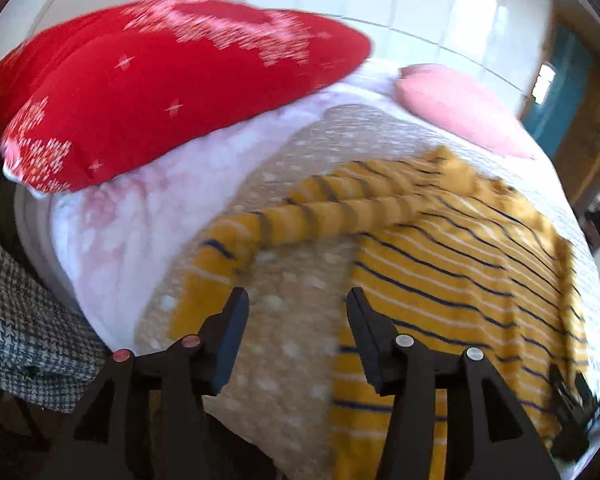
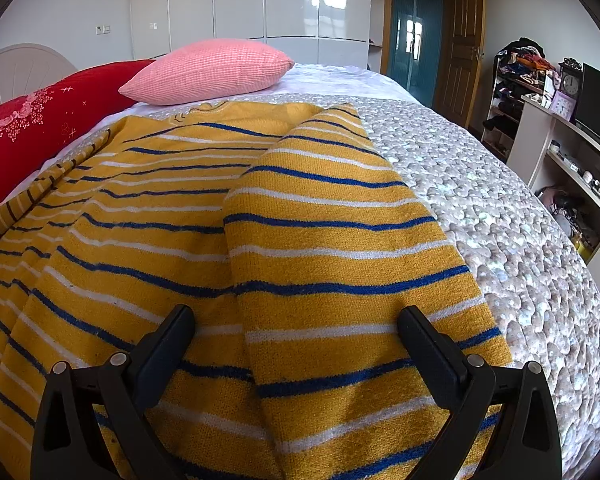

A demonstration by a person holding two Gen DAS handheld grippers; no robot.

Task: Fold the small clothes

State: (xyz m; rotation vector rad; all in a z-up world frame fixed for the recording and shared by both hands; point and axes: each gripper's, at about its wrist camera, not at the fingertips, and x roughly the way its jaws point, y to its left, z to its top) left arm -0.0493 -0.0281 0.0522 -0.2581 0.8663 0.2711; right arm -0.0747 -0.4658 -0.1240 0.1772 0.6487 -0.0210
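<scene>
A small yellow sweater (image 2: 148,216) with blue and white stripes lies spread on the bed. Its right sleeve (image 2: 332,248) is folded in over the body. My right gripper (image 2: 296,324) is open and empty, just above that folded sleeve. In the left wrist view the sweater body (image 1: 460,280) lies to the right, and its other sleeve (image 1: 300,216) stretches out to the left across the bedspread. My left gripper (image 1: 298,300) is open and empty, over bare bedspread between that sleeve's cuff and the body.
The bed has a beige dotted bedspread (image 2: 500,208). A red pillow (image 1: 148,88) and a pink pillow (image 2: 212,70) lie at the head. A houndstooth cloth (image 1: 24,328) hangs at the left edge. Shelves and a desk (image 2: 560,128) stand to the right.
</scene>
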